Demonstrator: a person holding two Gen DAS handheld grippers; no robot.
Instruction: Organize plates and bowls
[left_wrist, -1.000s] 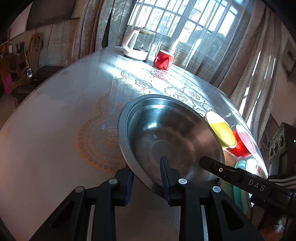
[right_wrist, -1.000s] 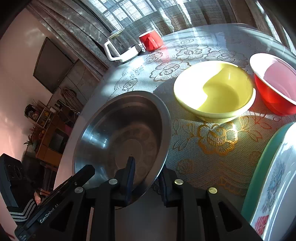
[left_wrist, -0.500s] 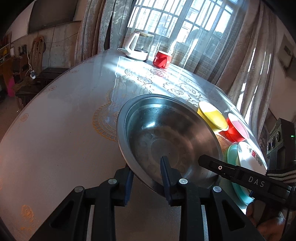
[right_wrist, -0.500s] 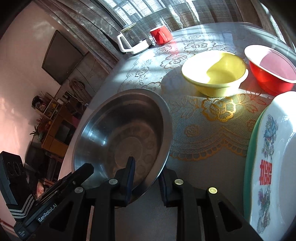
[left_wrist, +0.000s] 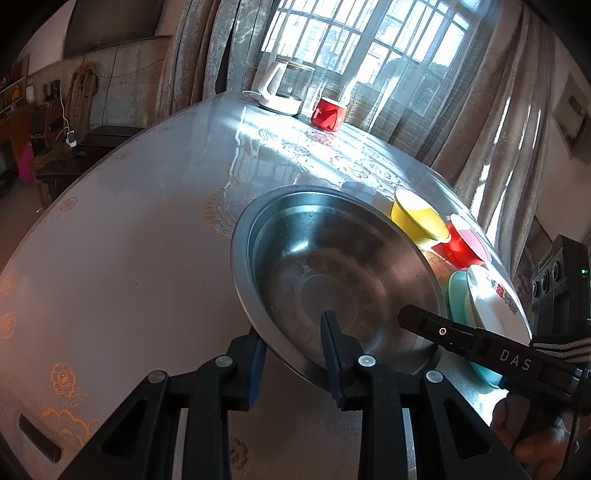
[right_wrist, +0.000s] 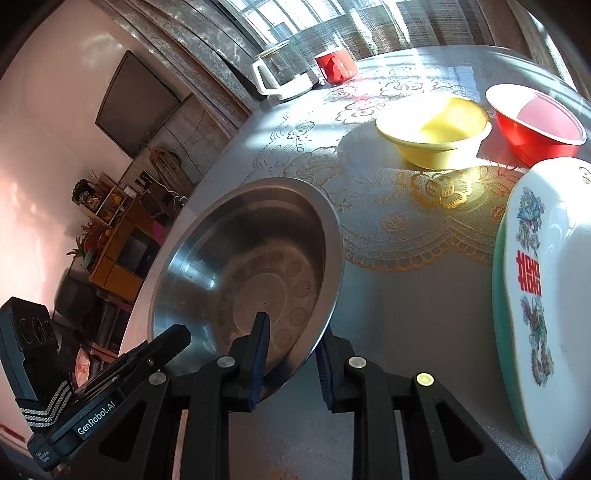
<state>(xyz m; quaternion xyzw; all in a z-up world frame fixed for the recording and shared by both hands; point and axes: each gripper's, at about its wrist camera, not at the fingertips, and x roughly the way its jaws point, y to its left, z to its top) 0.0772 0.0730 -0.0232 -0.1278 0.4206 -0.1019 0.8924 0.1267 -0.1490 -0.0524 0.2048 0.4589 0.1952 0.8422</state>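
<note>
Both grippers have the round, shiny steel basin (left_wrist: 332, 273) by its thin rim: left gripper (left_wrist: 293, 354) and right gripper (right_wrist: 290, 354), jaws narrowed onto the metal edge, basin tilted above the lace-patterned table (right_wrist: 406, 314). Beyond sit a glossy yellow bowl (right_wrist: 436, 129), a red bowl (right_wrist: 535, 129), and a white printed plate (right_wrist: 546, 295) on a teal one.

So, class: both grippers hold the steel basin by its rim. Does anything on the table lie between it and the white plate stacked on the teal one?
Nothing visible does. The steel basin and the white plate are separated only by bare tablecloth; the yellow bowl and red bowl sit farther back.
</note>
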